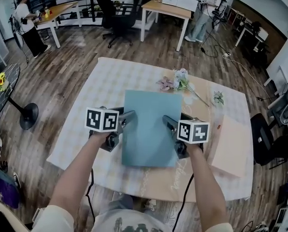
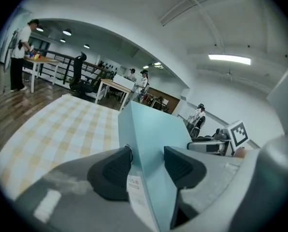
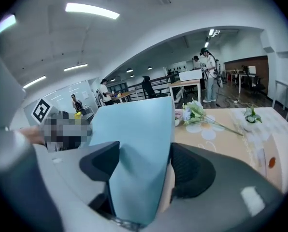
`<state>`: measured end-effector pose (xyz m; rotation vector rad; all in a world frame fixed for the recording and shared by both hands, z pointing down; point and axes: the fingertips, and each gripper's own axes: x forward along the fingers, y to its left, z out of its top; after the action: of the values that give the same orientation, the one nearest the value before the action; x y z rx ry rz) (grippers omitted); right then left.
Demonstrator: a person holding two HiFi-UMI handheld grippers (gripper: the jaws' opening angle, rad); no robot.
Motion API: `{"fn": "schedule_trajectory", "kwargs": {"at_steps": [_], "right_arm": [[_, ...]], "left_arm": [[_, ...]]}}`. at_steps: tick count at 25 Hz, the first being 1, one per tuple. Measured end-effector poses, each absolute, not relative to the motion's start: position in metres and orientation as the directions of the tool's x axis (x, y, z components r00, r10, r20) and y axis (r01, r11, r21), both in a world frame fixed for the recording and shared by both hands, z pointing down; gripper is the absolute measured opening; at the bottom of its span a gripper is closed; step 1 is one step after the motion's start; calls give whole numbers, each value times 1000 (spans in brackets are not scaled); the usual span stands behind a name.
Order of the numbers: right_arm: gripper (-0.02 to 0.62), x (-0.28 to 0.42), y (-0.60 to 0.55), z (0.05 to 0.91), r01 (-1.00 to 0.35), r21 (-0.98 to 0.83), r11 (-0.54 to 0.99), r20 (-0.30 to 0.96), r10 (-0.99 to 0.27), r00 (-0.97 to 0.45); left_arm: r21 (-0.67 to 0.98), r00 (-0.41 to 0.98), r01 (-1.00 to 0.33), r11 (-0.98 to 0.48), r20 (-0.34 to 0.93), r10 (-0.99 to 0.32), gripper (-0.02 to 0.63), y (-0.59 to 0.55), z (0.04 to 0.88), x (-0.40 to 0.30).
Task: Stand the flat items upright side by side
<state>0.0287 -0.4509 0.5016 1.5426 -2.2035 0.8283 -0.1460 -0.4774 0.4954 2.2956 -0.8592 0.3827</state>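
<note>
Left gripper (image 1: 128,117), right gripper (image 1: 168,123) each pinching blue book (image 1: 151,129) edge, above table (image 1: 110,76).

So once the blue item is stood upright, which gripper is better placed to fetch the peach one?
Right, probably. The peach item lies flat just beside the right gripper. The left gripper holds the opposite edge of the blue item, farther away.

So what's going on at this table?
A person grips a flat blue board by its side edges, left tool on one, right tool on the other. Its face points up toward the person, over the checked table. A flat pink item lies to its right, flowers beyond.
</note>
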Motion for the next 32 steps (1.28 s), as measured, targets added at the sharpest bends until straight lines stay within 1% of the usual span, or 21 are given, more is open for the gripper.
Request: {"fn": "schedule_trajectory", "kwargs": {"at_steps": [9,15,20,25,26,32], "right_arm": [[328,51,-435,454,-947,-173,269,474,-820,-320],[321,69,-423,428,-955,-97,280,374,-879,-295],[314,77,-409,419,-951,-65,303,288,-907,-309],[301,74,-390,417,-937,-38,347,272,-899,-344],[289,74,-386,417,-933,-32,357,268,-897,-352],[288,74,-363,413,-915,-9,404,257,-883,-392]], "left_arm": [[373,730,-682,-629,408,-549,221,-464,444,-122],[303,726,-685,-662,353,-590,221,-453,425,-106],[247,715,-697,-673,307,-628,221,-438,415,-99],[229,686,-726,-648,292,-666,221,-415,415,-103],[226,679,-734,-641,289,-675,221,-410,415,-104],[178,639,-768,-615,274,-719,226,-380,411,-105]]}}
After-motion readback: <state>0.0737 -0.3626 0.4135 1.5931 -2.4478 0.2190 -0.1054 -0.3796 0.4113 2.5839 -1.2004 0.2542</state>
